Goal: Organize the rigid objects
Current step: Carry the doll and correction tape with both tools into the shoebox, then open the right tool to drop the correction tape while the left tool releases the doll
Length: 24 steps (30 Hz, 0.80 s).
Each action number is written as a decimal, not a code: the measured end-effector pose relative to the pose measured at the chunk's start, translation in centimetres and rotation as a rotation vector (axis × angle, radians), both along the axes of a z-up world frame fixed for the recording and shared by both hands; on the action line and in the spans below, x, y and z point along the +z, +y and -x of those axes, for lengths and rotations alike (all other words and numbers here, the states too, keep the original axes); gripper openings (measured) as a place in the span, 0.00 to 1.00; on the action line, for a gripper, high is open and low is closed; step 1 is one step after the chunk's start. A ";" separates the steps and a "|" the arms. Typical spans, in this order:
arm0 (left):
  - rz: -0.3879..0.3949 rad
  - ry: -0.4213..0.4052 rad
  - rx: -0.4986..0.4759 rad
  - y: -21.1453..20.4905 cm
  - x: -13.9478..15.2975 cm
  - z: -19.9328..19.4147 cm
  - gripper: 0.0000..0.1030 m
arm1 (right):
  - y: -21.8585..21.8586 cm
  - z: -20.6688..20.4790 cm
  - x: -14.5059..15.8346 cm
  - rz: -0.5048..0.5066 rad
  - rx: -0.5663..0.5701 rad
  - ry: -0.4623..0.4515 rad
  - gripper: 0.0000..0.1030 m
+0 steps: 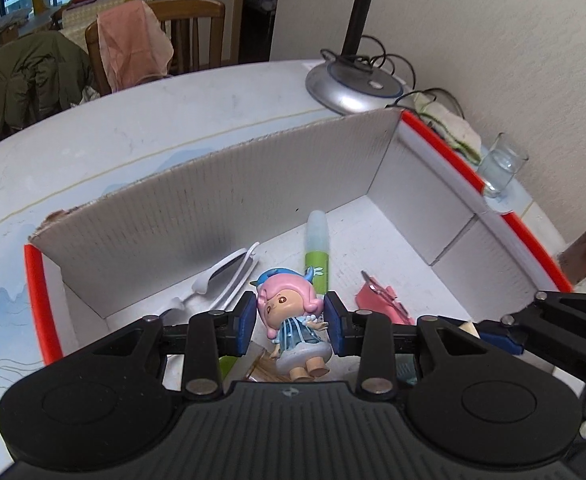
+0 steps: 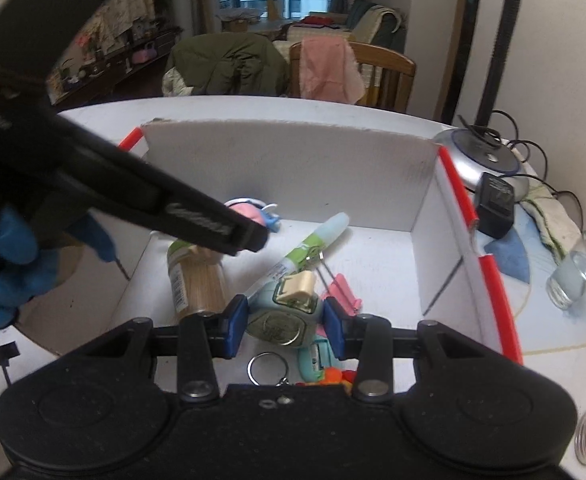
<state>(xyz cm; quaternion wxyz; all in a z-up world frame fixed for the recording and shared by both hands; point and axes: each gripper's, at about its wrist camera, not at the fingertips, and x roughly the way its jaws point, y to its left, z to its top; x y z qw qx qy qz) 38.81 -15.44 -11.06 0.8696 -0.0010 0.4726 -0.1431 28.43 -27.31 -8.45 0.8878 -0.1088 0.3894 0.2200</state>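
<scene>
In the left wrist view my left gripper (image 1: 291, 324) is shut on a small doll (image 1: 293, 316) with pink hair, a blue hat and a blue dress, held over the white cardboard box (image 1: 213, 208) with red edges. In the right wrist view my right gripper (image 2: 285, 322) is shut on a pale teal tape measure (image 2: 283, 316) with a beige clip and a hanging key ring (image 2: 268, 368), also over the box (image 2: 285, 168). Inside lie a green-and-white marker (image 1: 317, 252), white sunglasses (image 1: 225, 276), a pink clip (image 1: 381, 300) and a toothpick jar (image 2: 197, 280).
A lamp base (image 1: 353, 84) with cables stands behind the box, a black power adapter (image 2: 495, 204) and a cloth (image 1: 453, 128) beside it. A drinking glass (image 2: 573, 272) is right of the box. A blue-gloved hand (image 2: 9, 268) holds the left gripper. Chairs draped with clothes stand beyond the table.
</scene>
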 end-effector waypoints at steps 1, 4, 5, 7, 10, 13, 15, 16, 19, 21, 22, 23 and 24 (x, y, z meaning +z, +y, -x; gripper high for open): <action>-0.003 0.009 0.004 0.0 -0.2 -0.2 0.35 | 0.1 0.0 0.0 0.006 0.008 0.004 0.38; 0.003 0.054 0.015 0.1 -0.8 -0.8 0.35 | 0.3 0.2 -0.2 0.015 0.026 0.023 0.39; 0.002 0.067 0.016 0.1 -1.0 -0.9 0.35 | 0.3 0.3 -0.2 0.014 0.023 0.031 0.39; 0.001 0.087 0.011 -0.1 -1.3 -1.1 0.35 | 0.2 0.2 -0.1 0.006 0.014 0.053 0.39; -0.006 0.107 0.012 -0.2 -1.5 -1.2 0.35 | 0.0 0.1 0.0 -0.001 0.010 0.081 0.39; 0.000 0.137 0.015 -0.1 -1.8 -1.4 0.35 | -0.2 0.0 0.2 -0.009 0.003 0.097 0.40; 0.002 0.156 0.022 0.0 -2.0 -1.5 0.36 | -0.2 0.1 0.3 -0.006 -0.009 0.100 0.41; 0.002 0.153 0.026 0.0 -1.9 -1.5 0.35 | -0.3 0.1 0.3 -0.007 -0.012 0.100 0.41; -0.005 0.154 0.031 0.1 -1.8 -1.3 0.36 | -0.5 0.3 0.3 -0.015 -0.026 0.107 0.43; -0.004 0.149 0.032 0.3 -1.5 -1.1 0.37 | -0.6 0.4 0.5 -0.018 -0.034 0.104 0.47; -0.002 0.144 0.033 0.4 -1.4 -0.9 0.37 | -0.7 0.5 0.5 -0.018 -0.037 0.101 0.49; -0.001 0.138 0.035 0.5 -1.2 -0.7 0.37 | -0.8 0.6 0.6 -0.020 -0.038 0.100 0.51; 0.001 0.131 0.036 0.6 -0.9 -0.5 0.38 | -0.9 0.7 0.7 -0.023 -0.042 0.097 0.51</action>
